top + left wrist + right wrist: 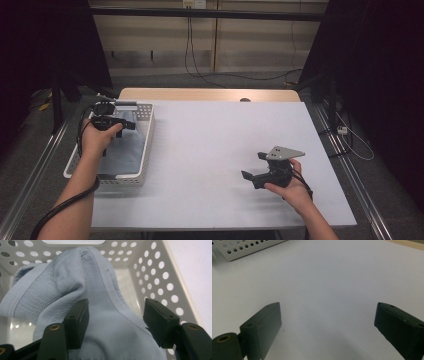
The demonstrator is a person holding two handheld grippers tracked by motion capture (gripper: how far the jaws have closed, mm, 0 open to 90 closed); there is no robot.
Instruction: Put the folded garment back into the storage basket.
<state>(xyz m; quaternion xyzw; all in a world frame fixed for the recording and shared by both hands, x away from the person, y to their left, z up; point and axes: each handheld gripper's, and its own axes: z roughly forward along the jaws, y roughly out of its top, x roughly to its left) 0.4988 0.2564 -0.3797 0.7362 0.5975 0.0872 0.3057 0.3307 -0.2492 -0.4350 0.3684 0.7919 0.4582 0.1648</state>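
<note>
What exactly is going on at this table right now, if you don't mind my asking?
A person works with a gripper in each hand. The left gripper hangs over a white perforated basket at the table's left edge, its fingers apart around a light blue knitted cloth lying inside. The right gripper rests open above the bare white table, holding nothing.

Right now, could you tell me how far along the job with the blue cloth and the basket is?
Done: the light blue cloth lies inside the white perforated basket. In hand: the left gripper hangs over it, jaws apart, the cloth between them but not pinched. The right gripper waits open above the bare white table. Left: probably only drawing the left gripper clear of the basket.
</note>
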